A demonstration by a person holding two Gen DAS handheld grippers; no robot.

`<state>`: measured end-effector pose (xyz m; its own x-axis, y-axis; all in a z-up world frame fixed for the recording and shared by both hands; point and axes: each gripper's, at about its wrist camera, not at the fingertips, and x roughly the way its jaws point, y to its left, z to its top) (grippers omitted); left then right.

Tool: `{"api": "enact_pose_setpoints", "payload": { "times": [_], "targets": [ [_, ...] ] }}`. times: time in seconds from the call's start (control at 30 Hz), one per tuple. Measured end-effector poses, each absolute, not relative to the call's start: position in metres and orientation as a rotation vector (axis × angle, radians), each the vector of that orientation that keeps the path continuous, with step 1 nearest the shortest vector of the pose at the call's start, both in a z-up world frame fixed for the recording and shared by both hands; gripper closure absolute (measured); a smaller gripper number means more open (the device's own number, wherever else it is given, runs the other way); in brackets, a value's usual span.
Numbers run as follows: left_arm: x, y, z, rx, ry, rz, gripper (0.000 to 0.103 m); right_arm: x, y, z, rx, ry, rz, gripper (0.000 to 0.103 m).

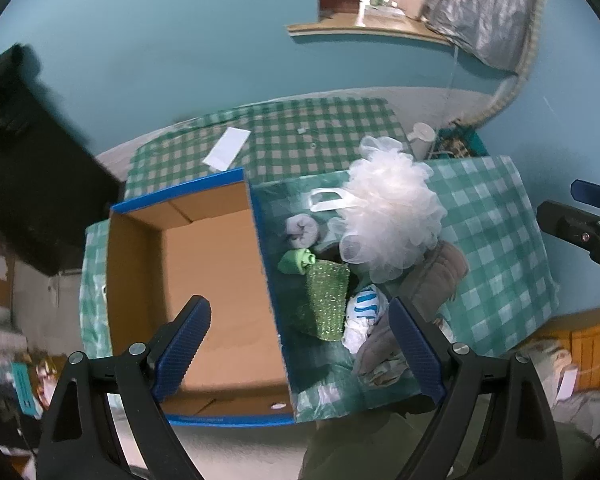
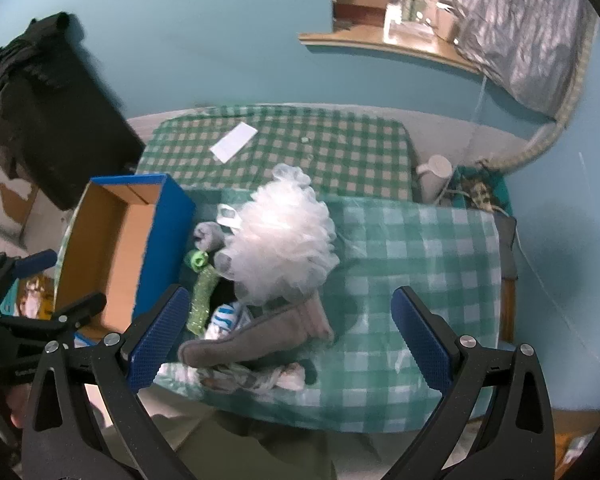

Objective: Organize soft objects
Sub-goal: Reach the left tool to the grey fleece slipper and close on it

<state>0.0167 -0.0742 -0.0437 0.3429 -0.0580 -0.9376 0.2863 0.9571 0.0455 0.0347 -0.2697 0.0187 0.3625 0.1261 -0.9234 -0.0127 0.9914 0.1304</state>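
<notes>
An empty blue cardboard box (image 1: 204, 280) (image 2: 112, 240) sits on a green checked cloth (image 1: 488, 240) (image 2: 420, 260). Right of it lies a pile of soft things: a white mesh bath pouf (image 1: 392, 216) (image 2: 284, 240), a grey sock roll (image 1: 302, 230) (image 2: 208, 236), a green sock roll (image 1: 296, 262) (image 2: 197, 260), a green sparkly scrubber (image 1: 326, 300) (image 2: 202, 296), a blue-striped white sock (image 1: 364, 312) (image 2: 224, 318) and a grey-brown cloth (image 1: 428, 284) (image 2: 260, 336). My left gripper (image 1: 300, 344) is open above the box's right wall. My right gripper (image 2: 290, 332) is open above the pile.
A white paper (image 1: 228, 148) (image 2: 236, 142) lies on the far checked table (image 1: 320, 132) (image 2: 340, 148). A white mug (image 1: 422, 138) (image 2: 434, 176) stands at the back right. A dark bag (image 1: 28, 152) (image 2: 48, 112) hangs at the left. A wall shelf (image 1: 364, 30) (image 2: 384, 44) is above.
</notes>
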Motion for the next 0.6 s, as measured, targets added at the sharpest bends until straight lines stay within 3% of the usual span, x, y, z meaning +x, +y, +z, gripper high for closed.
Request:
{"api": "enact_pose_setpoints", "payload": {
  "times": [0.6],
  "targets": [
    [0.013,-0.146,-0.118,0.485,1.230,-0.486,0.011,0.001,-0.307,-0.058,0.231,1.318,-0.064,0.002]
  ]
}}
